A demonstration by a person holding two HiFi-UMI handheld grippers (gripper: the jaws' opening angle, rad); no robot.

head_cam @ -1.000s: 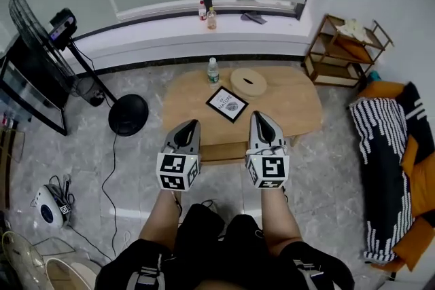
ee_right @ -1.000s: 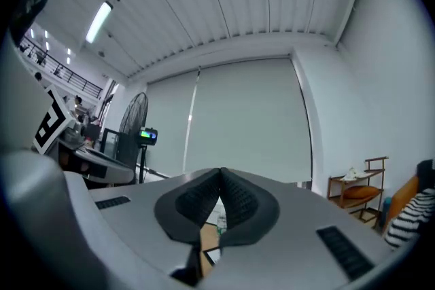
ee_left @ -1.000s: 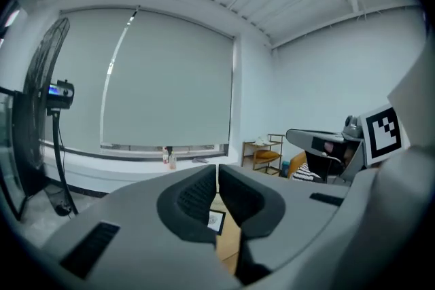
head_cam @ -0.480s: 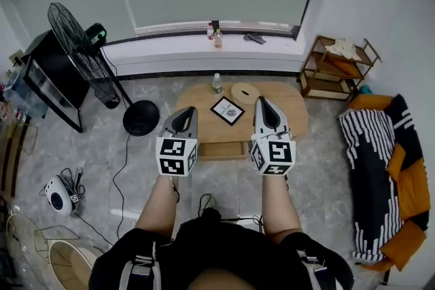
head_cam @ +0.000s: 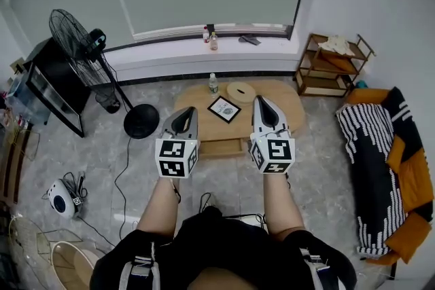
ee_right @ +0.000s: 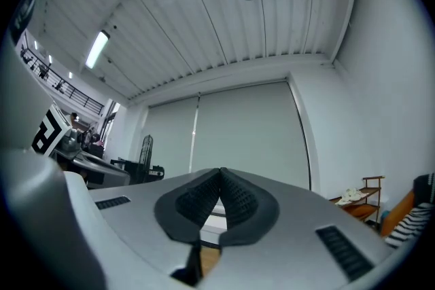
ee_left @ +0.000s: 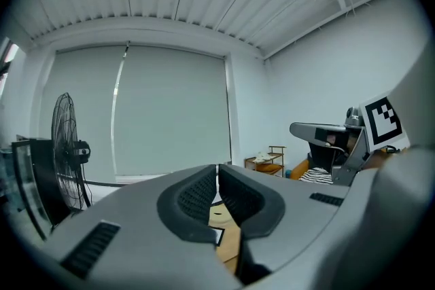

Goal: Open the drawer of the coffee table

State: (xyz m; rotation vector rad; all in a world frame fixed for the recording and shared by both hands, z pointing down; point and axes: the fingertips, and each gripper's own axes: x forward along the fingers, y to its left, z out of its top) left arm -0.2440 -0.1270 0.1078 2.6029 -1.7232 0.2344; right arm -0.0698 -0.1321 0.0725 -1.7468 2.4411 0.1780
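Left gripper (head_cam: 189, 121) jaws together, nothing between them; right gripper (head_cam: 262, 105) same, pads pressed shut and empty. Both were held up side by side in front of the person, pointing roughly level toward the window, well apart from the coffee table (head_cam: 289, 104) on the floor ahead. Drawer (head_cam: 221, 148) sat under the table's near edge, between the two grippers in the head view; it looked shut, handle too small to make out. Step judged: approach not yet started. The next move likely needs a gripper brought down and forward, jaws parted, onto the drawer front. The table's long axis ran left-right, parallel to the window wall; the drawer front faced the person, so the pull would come toward them.
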